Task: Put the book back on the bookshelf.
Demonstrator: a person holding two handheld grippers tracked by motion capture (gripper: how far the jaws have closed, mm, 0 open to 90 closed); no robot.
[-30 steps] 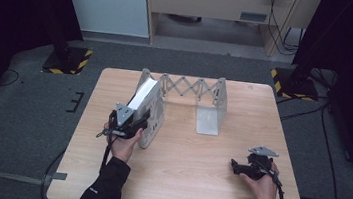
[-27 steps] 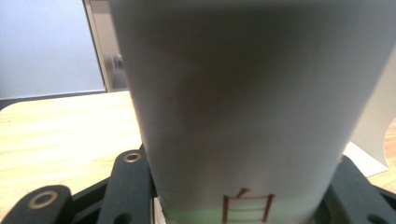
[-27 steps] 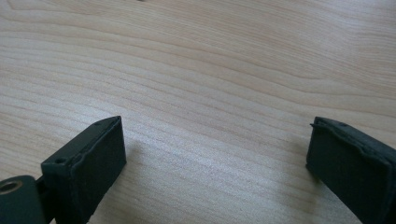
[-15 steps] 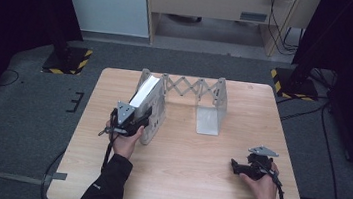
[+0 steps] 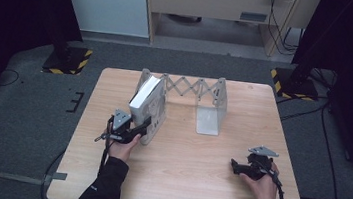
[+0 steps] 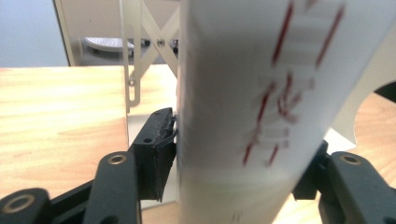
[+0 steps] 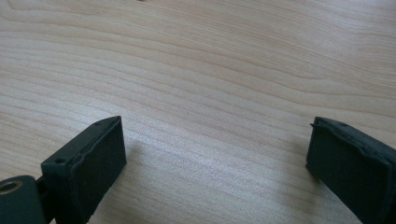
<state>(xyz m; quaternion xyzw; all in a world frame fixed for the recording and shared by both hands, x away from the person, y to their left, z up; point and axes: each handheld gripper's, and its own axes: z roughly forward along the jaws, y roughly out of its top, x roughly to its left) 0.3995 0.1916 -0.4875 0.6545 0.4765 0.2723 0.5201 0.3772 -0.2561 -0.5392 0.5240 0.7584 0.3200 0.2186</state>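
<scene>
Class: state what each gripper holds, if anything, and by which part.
The left gripper clamps the white book across its covers at the near lower end. The right gripper is open over the table, holding nothing.

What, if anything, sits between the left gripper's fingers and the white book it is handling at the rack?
Nothing visible does. The left gripper has its fingers pressed directly against the white book, which leans at the left end of the expandable metal rack.
</scene>
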